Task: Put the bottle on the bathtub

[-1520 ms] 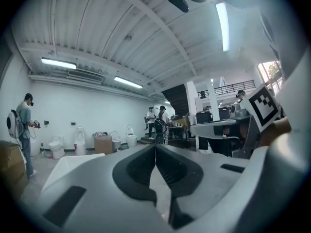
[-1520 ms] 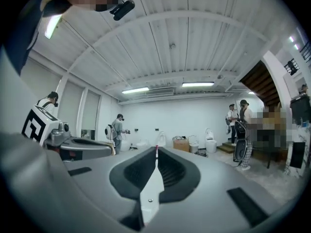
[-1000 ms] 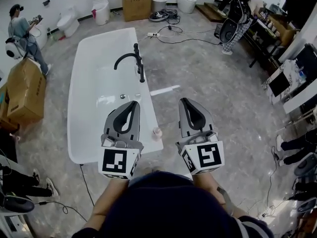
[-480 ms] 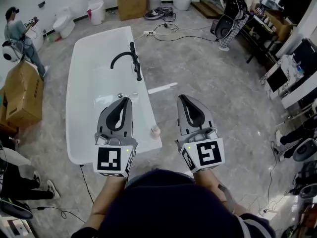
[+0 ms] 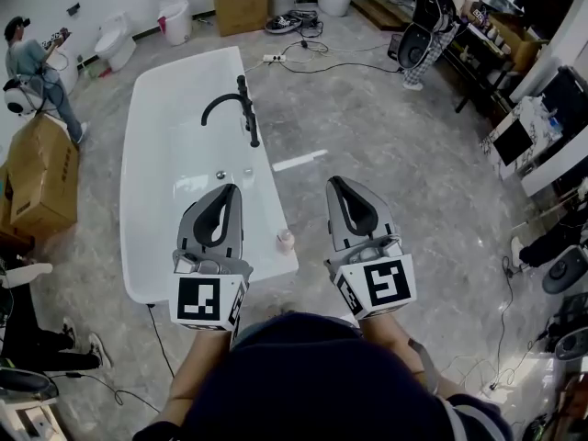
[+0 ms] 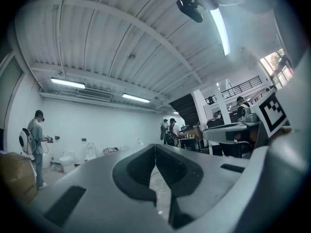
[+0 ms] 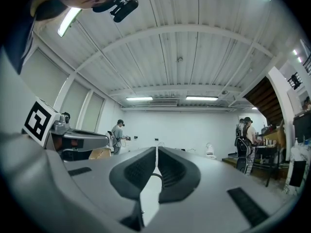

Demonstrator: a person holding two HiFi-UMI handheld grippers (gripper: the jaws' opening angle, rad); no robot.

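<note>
Bathtub (image 5: 134, 182) rim carries bottle (image 5: 286, 240), faucet (image 5: 241, 110) beyond; left hand-held gripper (image 5: 230, 190), right hand-held gripper (image 5: 337, 183) pressed together, empty.

the grey floor (image 5: 386, 163) is carrying the white bathtub (image 5: 188, 62), a cardboard box (image 5: 39, 177) beside it, a toilet (image 5: 175, 16) and loose cables (image 5: 317, 62) lying farther off.

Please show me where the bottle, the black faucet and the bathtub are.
bottle (image 5: 286, 240), head view, its body.
black faucet (image 5: 247, 118), head view, its upright post.
bathtub (image 5: 266, 196), head view, its right rim.
</note>
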